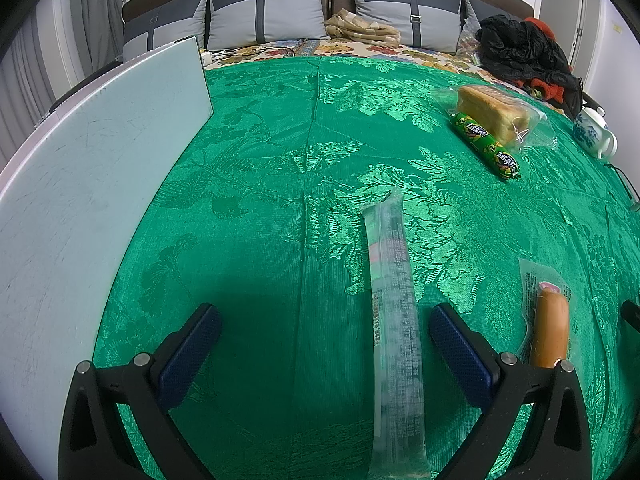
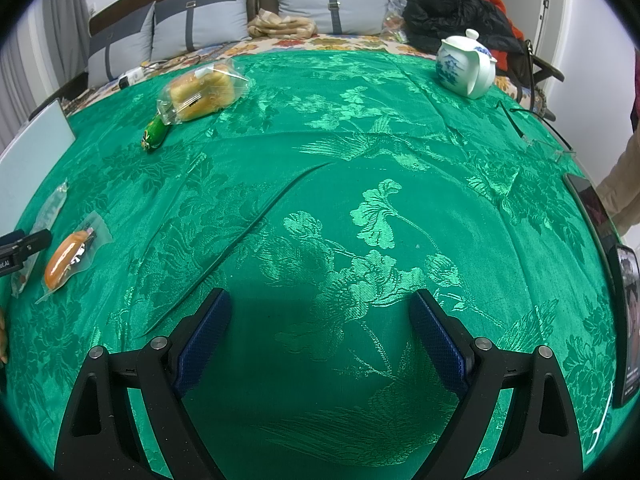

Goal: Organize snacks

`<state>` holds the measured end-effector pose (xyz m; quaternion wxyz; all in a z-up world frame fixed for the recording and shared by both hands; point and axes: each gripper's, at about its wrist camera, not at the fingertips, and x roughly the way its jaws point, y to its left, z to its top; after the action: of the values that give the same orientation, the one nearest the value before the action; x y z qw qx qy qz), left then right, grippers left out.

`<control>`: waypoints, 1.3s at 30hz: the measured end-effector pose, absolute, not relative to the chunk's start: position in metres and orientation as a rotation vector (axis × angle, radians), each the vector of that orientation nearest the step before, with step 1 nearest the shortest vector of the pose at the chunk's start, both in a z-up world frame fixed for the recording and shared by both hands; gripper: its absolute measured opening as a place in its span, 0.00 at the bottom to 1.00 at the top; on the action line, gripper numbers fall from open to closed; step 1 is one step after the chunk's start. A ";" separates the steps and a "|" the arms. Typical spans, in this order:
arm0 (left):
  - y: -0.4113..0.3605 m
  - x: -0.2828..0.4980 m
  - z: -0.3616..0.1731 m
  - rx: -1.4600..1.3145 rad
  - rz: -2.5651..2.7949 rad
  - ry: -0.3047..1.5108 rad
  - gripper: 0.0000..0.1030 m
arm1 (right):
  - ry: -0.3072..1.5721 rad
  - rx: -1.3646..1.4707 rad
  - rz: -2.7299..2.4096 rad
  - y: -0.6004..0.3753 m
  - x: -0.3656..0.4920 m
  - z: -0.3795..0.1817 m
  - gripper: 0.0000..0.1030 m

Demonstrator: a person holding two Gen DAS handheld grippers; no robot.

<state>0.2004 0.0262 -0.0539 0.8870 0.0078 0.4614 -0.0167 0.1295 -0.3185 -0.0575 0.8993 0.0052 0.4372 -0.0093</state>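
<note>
Left tongs (image 1: 325, 332) spread wide, grasping nothing; the long clear sachet (image 1: 394, 320) lies flat on the green cloth (image 1: 256, 152) between the two pads, much nearer the right-hand one. Right tongs (image 2: 320, 316) also released and empty, over bare cloth, well apart from every snack. Other snacks: wrapped sausage (image 1: 550, 330) just beside the sachet on its right; green tube snack (image 1: 484, 146) touching the bagged bread (image 1: 494, 114) at the far side. White board (image 1: 80, 184) at the left of the bench, possibly where things are to be gathered; cannot tell. Risks as I judge them: the sachet is thin, slick and flat, so closing from this off-centre stance may push it sideways or pinch only cloth, rucking the fabric and dragging the sausage along. A grip near one end would probably let the sachet droop and slip out when lifted. Teapot (image 2: 466, 66) and glasses (image 2: 536, 136) lie on the right tongs' side; a wide sweep there could knock them.
</note>
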 end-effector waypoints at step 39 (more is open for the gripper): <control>0.020 0.203 -0.044 0.067 -0.132 1.014 0.56 | 1.253 0.248 0.198 -0.159 0.182 -0.044 0.88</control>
<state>0.2030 0.0199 -0.0440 0.8716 0.0318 0.4851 -0.0630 0.1820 -0.1594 -0.0438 0.7983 0.1157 0.5838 0.0924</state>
